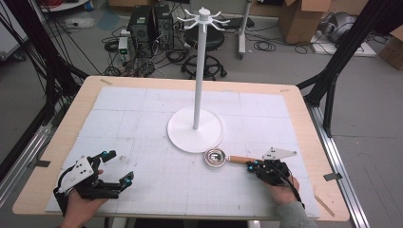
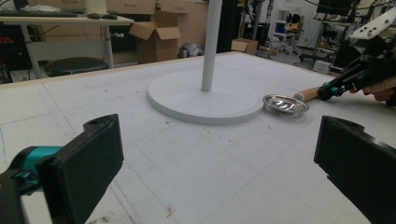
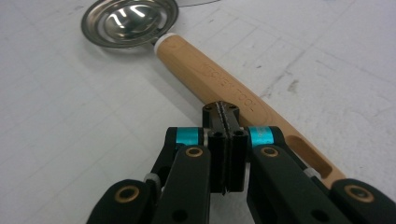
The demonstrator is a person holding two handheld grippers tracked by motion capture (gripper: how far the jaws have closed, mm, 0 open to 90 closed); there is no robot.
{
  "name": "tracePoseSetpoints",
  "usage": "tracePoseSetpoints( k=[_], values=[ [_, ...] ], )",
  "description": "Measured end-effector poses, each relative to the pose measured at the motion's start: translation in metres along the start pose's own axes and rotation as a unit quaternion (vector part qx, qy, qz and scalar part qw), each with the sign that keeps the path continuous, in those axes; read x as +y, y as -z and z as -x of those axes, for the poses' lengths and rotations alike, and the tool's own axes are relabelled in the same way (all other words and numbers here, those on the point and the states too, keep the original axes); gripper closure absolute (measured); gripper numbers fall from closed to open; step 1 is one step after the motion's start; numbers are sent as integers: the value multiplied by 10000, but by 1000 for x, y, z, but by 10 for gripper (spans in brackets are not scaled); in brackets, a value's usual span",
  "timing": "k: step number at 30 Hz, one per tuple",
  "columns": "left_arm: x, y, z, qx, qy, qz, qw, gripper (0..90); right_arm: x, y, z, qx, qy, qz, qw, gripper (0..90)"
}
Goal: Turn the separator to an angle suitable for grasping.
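My right gripper (image 1: 256, 166) has its jaws pressed flat together with nothing between them, tips resting just over the wooden handle (image 3: 224, 86) of the metal strainer spoon (image 1: 216, 157), whose shiny bowl (image 3: 128, 21) lies on the white mat (image 1: 142, 118) just beside the round base (image 1: 183, 135) of the white stand (image 1: 198, 71). My left gripper (image 1: 116, 167) sits near the mat's front left corner, jaws spread wide and empty, well apart from the spoon.

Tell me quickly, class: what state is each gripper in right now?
Left gripper: open, fingers wide apart, holding nothing.
Right gripper: shut, fingers pressed together, empty; it sits just over the wooden handle of the ladle without gripping it.
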State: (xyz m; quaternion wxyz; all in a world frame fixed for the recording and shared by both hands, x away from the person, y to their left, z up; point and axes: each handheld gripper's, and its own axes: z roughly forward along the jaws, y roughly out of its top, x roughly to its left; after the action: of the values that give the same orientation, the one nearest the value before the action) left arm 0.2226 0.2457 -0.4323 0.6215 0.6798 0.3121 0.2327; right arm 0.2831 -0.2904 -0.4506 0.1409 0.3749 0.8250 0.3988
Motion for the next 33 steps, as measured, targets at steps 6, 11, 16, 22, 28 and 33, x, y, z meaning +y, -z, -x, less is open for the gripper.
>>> tracePoseSetpoints(
  k=[6,11,16,22,28,33],
  values=[
    [0,1,0,17,-14,-6,10000,18,3,-3,5,-118,-60,-6,9999,900],
    [0,1,0,10,-16,0,10000,18,4,-4,7,-161,-58,-1,9999,900],
    [0,0,-1,5,12,2,10000,18,17,9,1,85,-169,373,9991,900],
    [2,-1,0,-23,-11,30,10000,18,41,-9,-18,162,102,325,9993,900],
    [1,-3,-1,-34,7,29,10000,18,49,-25,-15,79,-11,266,9996,900],
    [1,-4,0,-62,-11,16,10000,18,54,-37,-13,13,-72,204,9998,900]
  ],
)
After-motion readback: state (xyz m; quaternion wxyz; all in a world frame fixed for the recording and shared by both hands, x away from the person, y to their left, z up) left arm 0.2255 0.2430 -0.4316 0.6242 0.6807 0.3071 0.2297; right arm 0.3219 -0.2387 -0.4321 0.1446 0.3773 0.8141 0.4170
